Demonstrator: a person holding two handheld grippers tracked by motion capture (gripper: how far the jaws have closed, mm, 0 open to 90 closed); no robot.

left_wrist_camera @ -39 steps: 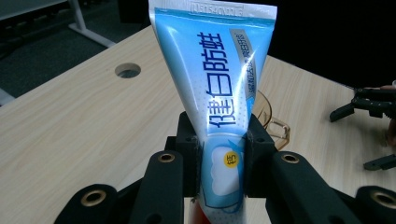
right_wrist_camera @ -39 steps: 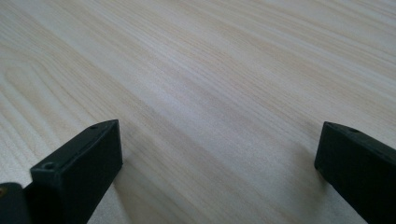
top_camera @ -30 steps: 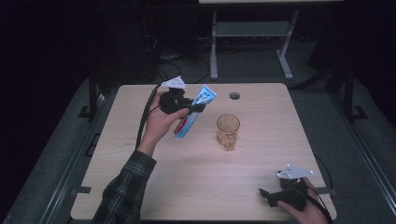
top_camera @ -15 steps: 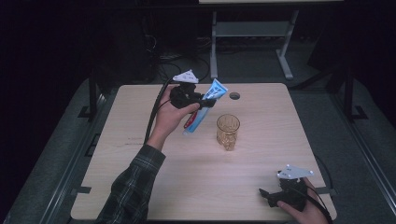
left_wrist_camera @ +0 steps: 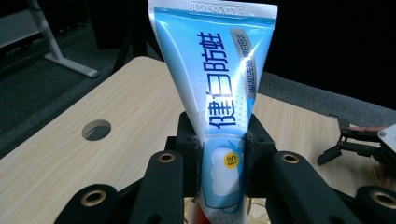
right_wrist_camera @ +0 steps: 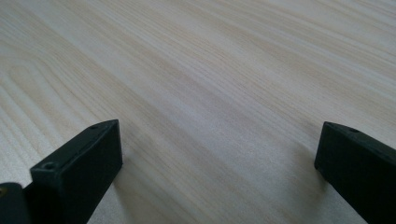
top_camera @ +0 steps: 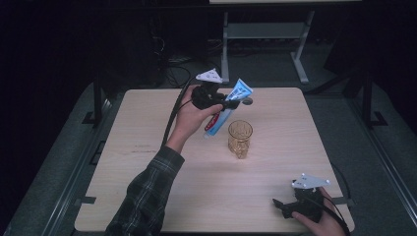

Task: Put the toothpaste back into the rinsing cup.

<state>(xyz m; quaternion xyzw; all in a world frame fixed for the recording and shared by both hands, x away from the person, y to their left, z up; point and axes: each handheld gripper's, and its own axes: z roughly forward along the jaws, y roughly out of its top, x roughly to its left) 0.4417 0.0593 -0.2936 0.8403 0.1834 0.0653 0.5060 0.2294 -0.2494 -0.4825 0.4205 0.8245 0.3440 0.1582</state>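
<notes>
A: Where is it? State of tools?

B: Above the worktop (top_camera: 147,196), near its far edge, beside the glass (top_camera: 240,138). My left tool (top_camera: 229,104) is clamped on the toothpaste tube (left_wrist_camera: 219,93); right tool (top_camera: 278,206) apart, idle.

A: Handling?

B: Light, soft, slick foil. I grip the firm lower body.

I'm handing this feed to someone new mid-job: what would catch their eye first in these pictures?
First the blue toothpaste tube, clamped in the left gripper and held tilted in the air above the far half of the wooden table, crimped end up. Just beside and below it stands an amber glass, upright near the table's middle. The right gripper rests open at the near right corner, holding nothing.
</notes>
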